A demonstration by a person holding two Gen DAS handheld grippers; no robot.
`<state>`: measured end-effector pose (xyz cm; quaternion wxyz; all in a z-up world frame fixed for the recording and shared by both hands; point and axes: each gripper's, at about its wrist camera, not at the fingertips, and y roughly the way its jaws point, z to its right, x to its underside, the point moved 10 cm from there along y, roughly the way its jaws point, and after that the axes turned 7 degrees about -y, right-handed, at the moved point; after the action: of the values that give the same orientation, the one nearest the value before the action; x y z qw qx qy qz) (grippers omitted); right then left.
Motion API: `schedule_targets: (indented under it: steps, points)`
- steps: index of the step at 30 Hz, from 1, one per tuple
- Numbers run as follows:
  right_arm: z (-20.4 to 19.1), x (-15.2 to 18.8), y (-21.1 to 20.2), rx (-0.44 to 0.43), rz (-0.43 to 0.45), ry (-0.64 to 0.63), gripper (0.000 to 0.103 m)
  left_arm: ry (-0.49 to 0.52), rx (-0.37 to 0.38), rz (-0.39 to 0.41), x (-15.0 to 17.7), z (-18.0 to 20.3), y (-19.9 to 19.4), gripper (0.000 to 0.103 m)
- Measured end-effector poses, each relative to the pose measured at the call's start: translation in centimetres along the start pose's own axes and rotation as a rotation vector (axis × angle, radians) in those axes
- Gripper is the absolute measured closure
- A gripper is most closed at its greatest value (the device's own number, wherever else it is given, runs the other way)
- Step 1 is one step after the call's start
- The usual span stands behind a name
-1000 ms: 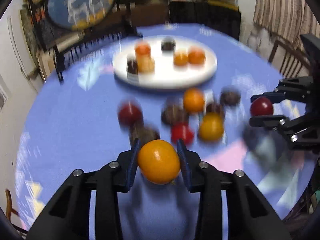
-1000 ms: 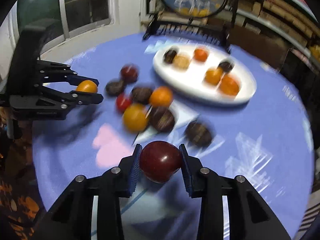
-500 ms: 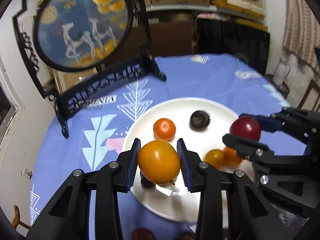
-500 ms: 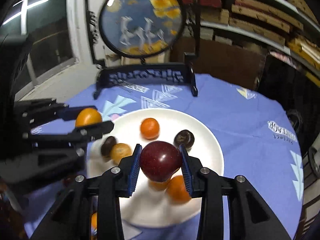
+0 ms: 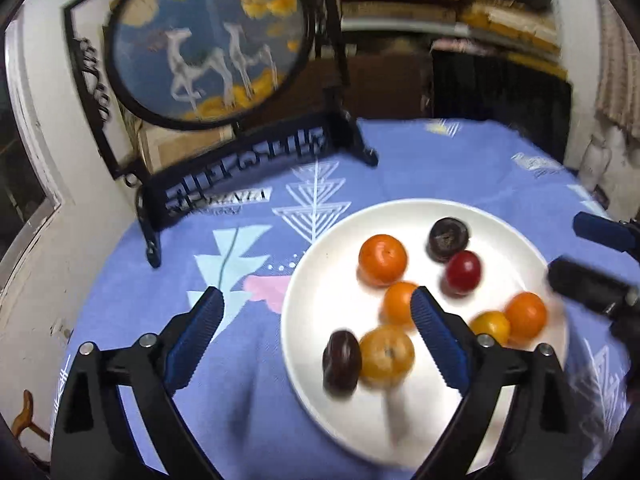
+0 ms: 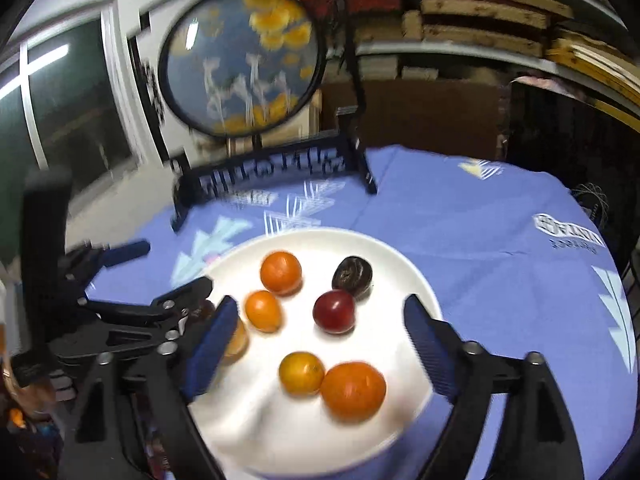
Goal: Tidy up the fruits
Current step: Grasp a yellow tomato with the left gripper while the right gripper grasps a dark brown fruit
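A white plate [image 5: 508,232] [image 6: 400,258] on the blue tablecloth holds several fruits. Among them are oranges [image 5: 383,259] [image 6: 281,273], a red plum [image 5: 463,272] [image 6: 334,311] and dark passion fruits [image 5: 448,238] [image 6: 352,272]. My left gripper [image 5: 316,336] is open and empty over the plate's left edge; it also shows in the right wrist view [image 6: 172,276]. My right gripper [image 6: 316,340] is open and empty above the plate; its fingers [image 5: 588,284] show at the right of the left wrist view.
A round painted screen on a black stand [image 5: 208,40] [image 6: 244,60] stands at the table's far side. Shelves and dark furniture are behind the table. A window [image 6: 60,120] is at the left.
Both grippers opened. The left one let go of its orange and the right one let go of the red plum; both fruits now lie on the plate.
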<state>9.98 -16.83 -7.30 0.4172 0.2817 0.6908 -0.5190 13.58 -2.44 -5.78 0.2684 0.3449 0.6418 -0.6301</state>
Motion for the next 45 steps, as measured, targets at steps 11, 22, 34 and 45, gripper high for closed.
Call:
schedule_targets:
  steps: [11, 22, 34, 45]
  points:
    - [-1.3, 9.5, -7.2, -0.201, 0.002, 0.185, 0.003, -0.029, 0.147, 0.150, 8.8, -0.6, -11.2, 0.005]
    - [-3.7, 13.2, -11.2, -0.407, 0.091, 0.239, 0.003, -0.147, 0.114, 0.042, 16.3, -4.3, -13.5, 0.005]
    - [-4.2, 14.3, -6.6, 0.072, -0.279, -0.393, 0.014, 0.021, 0.149, -0.009, 18.7, -0.3, -14.0, 0.005]
    - [-6.9, 15.9, -4.1, -0.088, -0.355, -0.433, 0.063, 0.077, 0.199, -0.006, 18.4, 1.7, -15.0, 0.005]
